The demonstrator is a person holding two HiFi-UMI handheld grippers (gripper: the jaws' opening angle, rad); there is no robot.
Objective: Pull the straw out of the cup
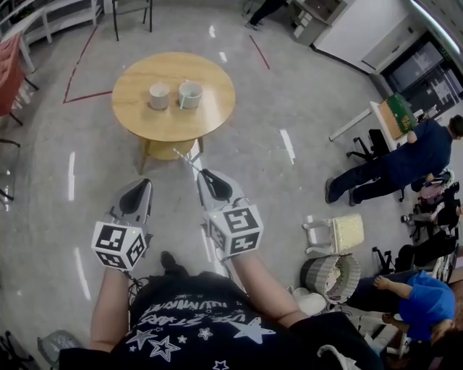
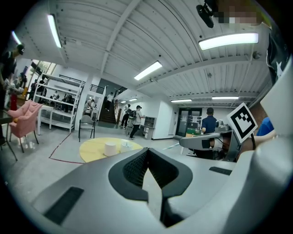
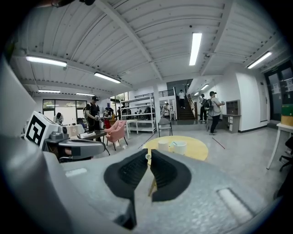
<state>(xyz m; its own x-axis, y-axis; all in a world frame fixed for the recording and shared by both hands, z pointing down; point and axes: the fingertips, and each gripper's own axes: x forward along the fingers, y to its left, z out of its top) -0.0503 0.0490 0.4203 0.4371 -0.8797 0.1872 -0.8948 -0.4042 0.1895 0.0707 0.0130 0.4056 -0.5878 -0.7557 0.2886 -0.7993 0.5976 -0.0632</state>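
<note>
A round wooden table [image 1: 173, 123] stands ahead of me with a white cup [image 1: 159, 95] and a pale mug [image 1: 189, 94] on it. Both grippers hang over the floor, short of the table. My right gripper [image 1: 203, 174] is shut on a thin white straw [image 1: 197, 162], which sticks out past its tips toward the table. In the right gripper view the straw's round end [image 3: 148, 156] shows pinched between the pads, with the cup [image 3: 163, 145] and mug [image 3: 179, 146] far beyond. My left gripper [image 1: 145, 182] is shut with nothing in it, its tips [image 2: 147, 151] meeting.
Grey polished floor lies all around the table, with red tape lines [image 1: 79, 87] at its left. A woven basket [image 1: 330, 277] and a small white stool [image 1: 334, 235] stand at my right. People [image 1: 394, 168] are at the right edge, and a dark chair [image 1: 132, 14] stands behind the table.
</note>
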